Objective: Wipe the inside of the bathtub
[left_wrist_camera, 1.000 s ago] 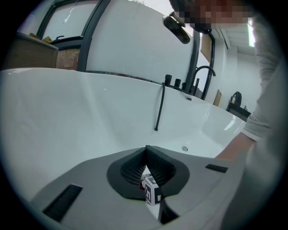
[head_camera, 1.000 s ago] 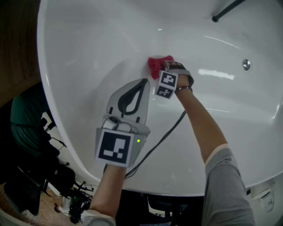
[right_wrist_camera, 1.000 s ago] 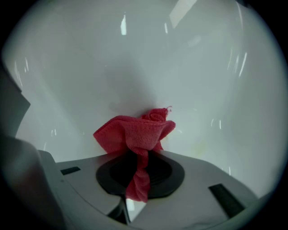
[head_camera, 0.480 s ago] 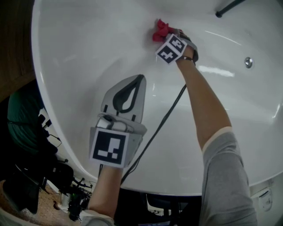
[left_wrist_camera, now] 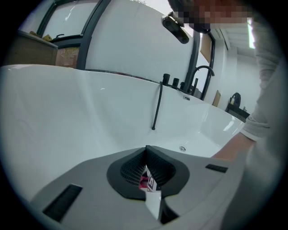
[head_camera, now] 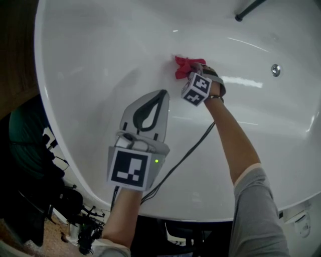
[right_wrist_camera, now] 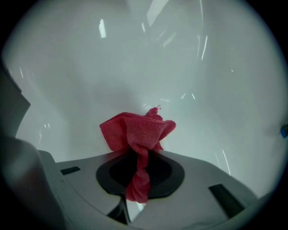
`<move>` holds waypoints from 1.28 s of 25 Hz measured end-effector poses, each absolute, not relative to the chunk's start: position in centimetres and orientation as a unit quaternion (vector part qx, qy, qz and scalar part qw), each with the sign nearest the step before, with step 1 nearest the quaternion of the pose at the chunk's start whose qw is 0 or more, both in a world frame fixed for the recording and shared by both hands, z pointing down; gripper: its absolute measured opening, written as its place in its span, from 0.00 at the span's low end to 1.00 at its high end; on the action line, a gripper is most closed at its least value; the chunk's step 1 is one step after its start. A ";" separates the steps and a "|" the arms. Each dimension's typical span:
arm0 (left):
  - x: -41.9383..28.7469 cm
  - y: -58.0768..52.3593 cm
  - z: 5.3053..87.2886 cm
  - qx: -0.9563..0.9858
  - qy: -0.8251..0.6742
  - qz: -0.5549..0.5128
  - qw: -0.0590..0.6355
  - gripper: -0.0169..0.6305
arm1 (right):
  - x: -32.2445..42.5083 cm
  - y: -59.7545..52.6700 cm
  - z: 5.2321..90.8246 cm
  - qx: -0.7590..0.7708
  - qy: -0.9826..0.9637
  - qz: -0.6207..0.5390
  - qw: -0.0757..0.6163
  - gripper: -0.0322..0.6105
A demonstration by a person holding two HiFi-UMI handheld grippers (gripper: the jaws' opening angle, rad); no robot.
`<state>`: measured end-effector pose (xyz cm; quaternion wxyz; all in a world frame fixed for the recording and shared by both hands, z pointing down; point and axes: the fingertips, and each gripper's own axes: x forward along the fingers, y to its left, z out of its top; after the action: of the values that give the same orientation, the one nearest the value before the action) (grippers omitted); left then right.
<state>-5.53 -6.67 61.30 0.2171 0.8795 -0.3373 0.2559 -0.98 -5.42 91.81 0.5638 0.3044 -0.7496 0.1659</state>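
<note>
The white bathtub fills the head view. My right gripper is shut on a red cloth and presses it against the tub's inner wall, far from me. In the right gripper view the red cloth bunches at the jaw tips of my right gripper, a twisted tail of it hanging between them. My left gripper hovers over the tub's near side, jaws closed and holding nothing. In the left gripper view the tips of my left gripper meet, with the tub interior beyond.
A chrome drain fitting sits on the tub floor at right. A dark spout hangs over the far rim. A black cable trails from my right gripper across the tub. Dark clutter lies on the floor left of the tub.
My right gripper carried the red cloth up the tub wall away from me, then back down toward me. The left gripper has stayed roughly in place.
</note>
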 end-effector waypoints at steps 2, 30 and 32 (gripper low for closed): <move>-5.7 -6.6 61.5 0.879 -0.338 0.256 0.216 0.03 | -0.5 -7.6 91.9 0.331 -0.746 0.173 0.551 0.12; -5.2 -5.7 61.4 0.881 -0.331 0.256 0.221 0.03 | 3.1 -7.6 92.0 0.380 -0.713 0.169 0.565 0.12; -5.2 -5.6 61.3 0.880 -0.332 0.254 0.223 0.03 | 4.3 -10.6 92.0 0.413 -0.696 0.192 0.555 0.12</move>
<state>-5.21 -5.62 61.34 0.2235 0.8805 -0.3318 0.2545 4.26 -10.64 91.95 0.5549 0.4134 -0.6958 0.1923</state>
